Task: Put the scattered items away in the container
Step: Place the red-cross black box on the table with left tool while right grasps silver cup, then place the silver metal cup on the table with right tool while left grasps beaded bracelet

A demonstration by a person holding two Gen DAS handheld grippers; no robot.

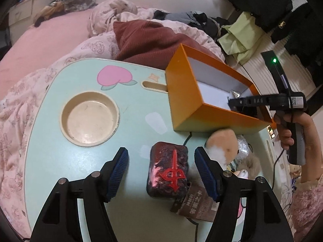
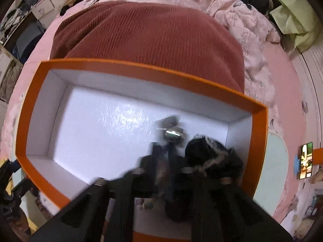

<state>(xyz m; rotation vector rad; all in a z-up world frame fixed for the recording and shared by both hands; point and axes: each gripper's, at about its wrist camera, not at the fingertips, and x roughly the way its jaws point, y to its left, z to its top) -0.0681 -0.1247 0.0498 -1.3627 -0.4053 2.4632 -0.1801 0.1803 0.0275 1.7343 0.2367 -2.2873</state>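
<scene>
My left gripper [image 1: 161, 171] hangs jaws apart astride the dark red pouch [image 1: 168, 171] on the table [image 1: 60, 161], pre-grasp, while my right gripper [image 2: 167, 161], too blurred to tell its state, sits inside the orange box [image 1: 181, 92]; next: lower, close squarely.

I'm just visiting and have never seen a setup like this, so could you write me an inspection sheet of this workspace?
Surface: mint-green lap table with a round cup recess, standing on a bed.
Job's things: orange box with white inside, already holding a silvery item and a dark lace-trimmed item; dark red case on the table.
Clutter: plush toy, brown tag.
Grippers: left tool open, straddling the case without touching; right tool over the box, blurred, state unclear.
Cables: black cable beside the box.
Surroundings: pink quilt, rust blanket, piled clothes.
</scene>
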